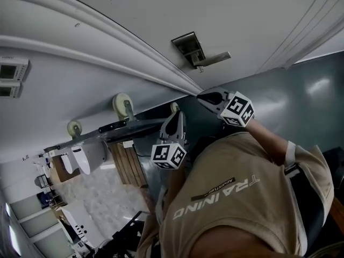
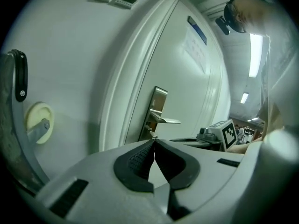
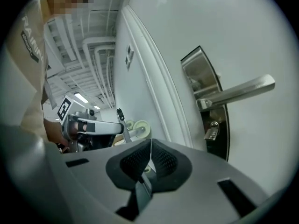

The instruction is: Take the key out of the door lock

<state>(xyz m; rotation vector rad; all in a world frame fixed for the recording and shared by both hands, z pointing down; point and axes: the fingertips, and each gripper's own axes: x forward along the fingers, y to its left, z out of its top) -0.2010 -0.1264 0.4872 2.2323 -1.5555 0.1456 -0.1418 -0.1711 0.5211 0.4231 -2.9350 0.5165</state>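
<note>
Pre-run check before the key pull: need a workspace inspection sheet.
Surface: white door, bare apart from its hardware.
Job's things: key in the lock plate, below the lever handle; nothing touches it.
Clutter: nothing seen.
Grippers: left gripper shut, empty; right gripper shut, empty, short of the key.
Cables: nothing seen.
Surroundings: two wall panels and two cream discs on the wall beside the door.

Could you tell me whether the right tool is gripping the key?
No, the right tool is shut on nothing; the key sits in the lock beyond it.
</note>
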